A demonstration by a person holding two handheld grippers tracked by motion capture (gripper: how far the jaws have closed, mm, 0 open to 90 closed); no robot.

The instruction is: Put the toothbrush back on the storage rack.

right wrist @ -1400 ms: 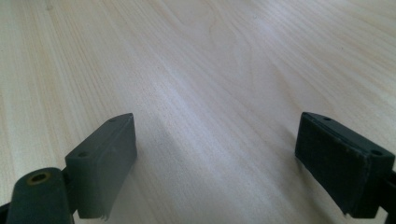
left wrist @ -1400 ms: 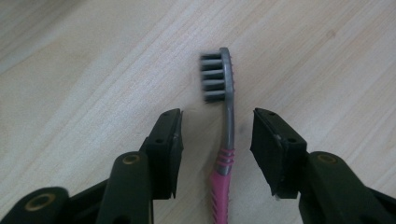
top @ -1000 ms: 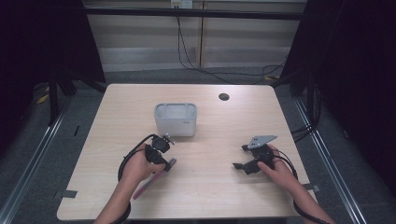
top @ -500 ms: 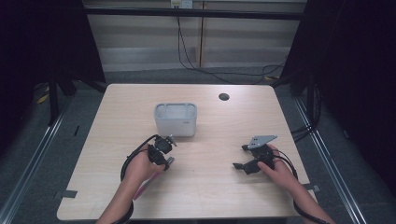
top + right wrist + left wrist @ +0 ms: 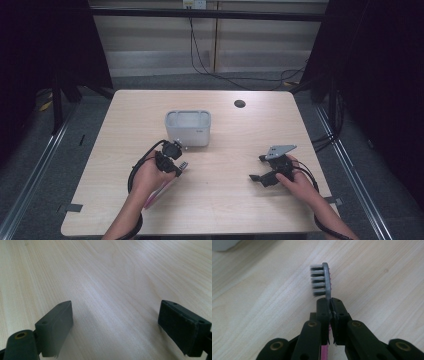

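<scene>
Toothbrush [image 5: 325,280], pink-handled with a grey head and stiff grey-and-white bristle rows, is pinched at its neck by the left gripper [image 5: 331,305], just in front of the grey rounded plastic bin [image 5: 188,128]. Both sit on the pale wood-grain table [image 5: 230,200]. Right gripper [image 5: 117,325] hovers over bare tabletop, its matte black jaws spread wide.

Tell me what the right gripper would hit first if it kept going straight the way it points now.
Probably nothing: the right gripper, jaws open, points left across the bare table. Farther along that line are the left gripper and its toothbrush, though depth is unclear.
</scene>
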